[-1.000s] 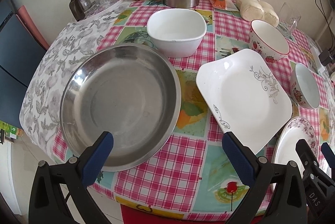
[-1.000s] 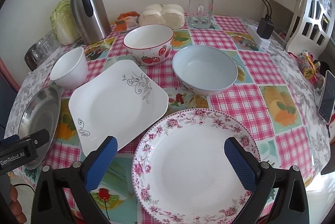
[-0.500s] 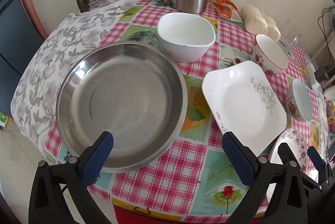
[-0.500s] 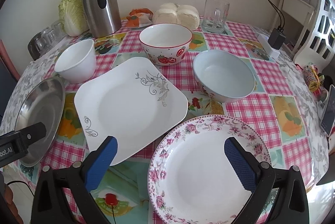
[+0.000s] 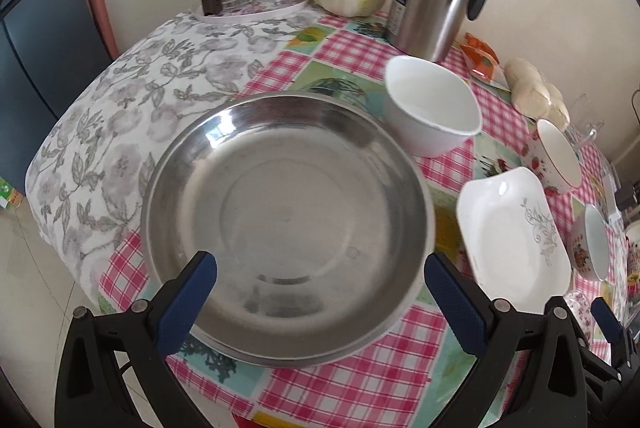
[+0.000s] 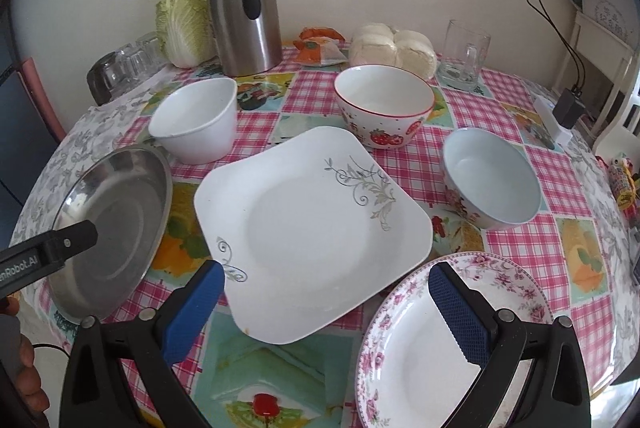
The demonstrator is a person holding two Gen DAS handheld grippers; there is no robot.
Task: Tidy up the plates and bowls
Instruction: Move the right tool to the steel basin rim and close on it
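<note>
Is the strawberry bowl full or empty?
Empty. The strawberry bowl stands upright, and its white inside shows bare to the bottom.

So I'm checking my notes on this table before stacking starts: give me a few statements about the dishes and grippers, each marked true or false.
1. The round stainless steel plate is empty. True.
2. The square white plate with grey scrollwork holds the strawberry-patterned bowl. False: the bowl stands behind it on the cloth.
3. The left gripper is open. True.
4. The right gripper grips the round pink-flowered plate. False: it is open, holding nothing.
</note>
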